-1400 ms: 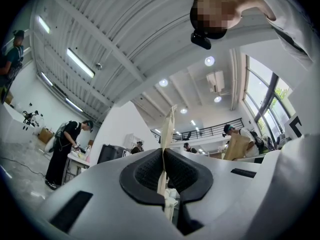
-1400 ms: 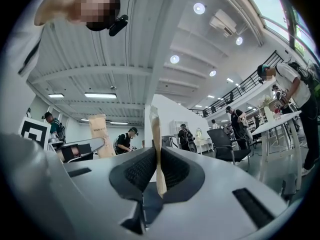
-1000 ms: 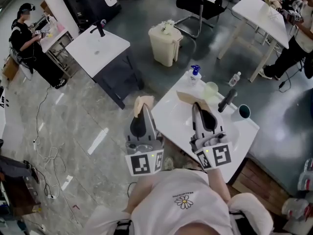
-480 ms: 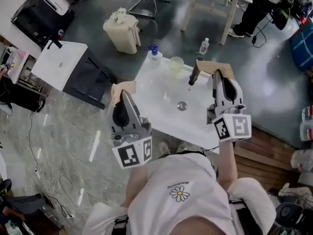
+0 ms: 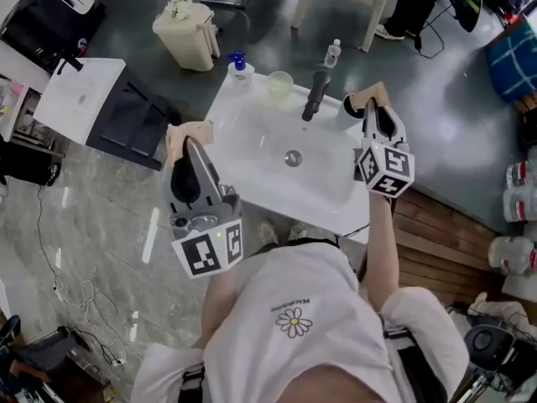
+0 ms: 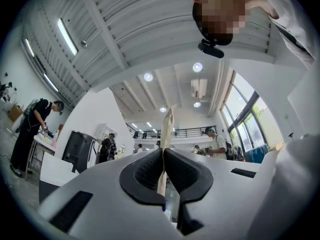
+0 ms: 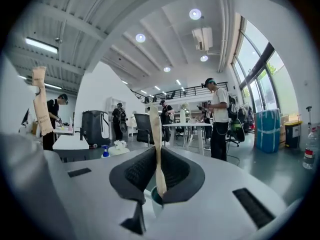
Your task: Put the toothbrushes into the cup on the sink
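Right gripper view: right gripper point(image 7: 157, 171) jaws clenched on a toothbrush point(image 7: 156, 129) just above the cup point(image 7: 155, 201); left gripper point(image 6: 163, 171) clamped on a second toothbrush point(image 6: 166, 129), beside the sink point(image 5: 268, 175).

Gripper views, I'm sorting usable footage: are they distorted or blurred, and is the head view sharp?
Left gripper view: heavy fisheye bending, dark corners; the held toothbrush is sharp. Right gripper view: same bending, glaring ceiling lamps. Head view: slightly soft, sheen on the floor.
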`<act>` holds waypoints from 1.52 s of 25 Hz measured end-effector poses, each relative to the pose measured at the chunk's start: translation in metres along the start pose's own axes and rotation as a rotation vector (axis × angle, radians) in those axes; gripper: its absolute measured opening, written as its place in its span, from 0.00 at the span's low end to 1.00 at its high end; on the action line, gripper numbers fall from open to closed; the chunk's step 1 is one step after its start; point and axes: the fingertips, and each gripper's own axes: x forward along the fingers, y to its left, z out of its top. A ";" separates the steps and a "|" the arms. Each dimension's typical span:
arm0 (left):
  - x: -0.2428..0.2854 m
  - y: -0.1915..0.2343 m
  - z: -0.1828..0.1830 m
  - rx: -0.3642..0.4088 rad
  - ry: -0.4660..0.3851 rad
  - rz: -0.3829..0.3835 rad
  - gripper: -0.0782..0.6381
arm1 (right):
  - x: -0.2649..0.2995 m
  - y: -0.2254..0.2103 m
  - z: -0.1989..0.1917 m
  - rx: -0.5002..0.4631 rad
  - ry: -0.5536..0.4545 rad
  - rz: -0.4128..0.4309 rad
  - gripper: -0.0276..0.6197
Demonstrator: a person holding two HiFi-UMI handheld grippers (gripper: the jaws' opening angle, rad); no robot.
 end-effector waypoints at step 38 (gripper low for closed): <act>0.027 -0.090 -0.017 -0.062 0.016 -0.222 0.14 | -0.096 0.105 0.100 -0.002 -0.354 0.188 0.06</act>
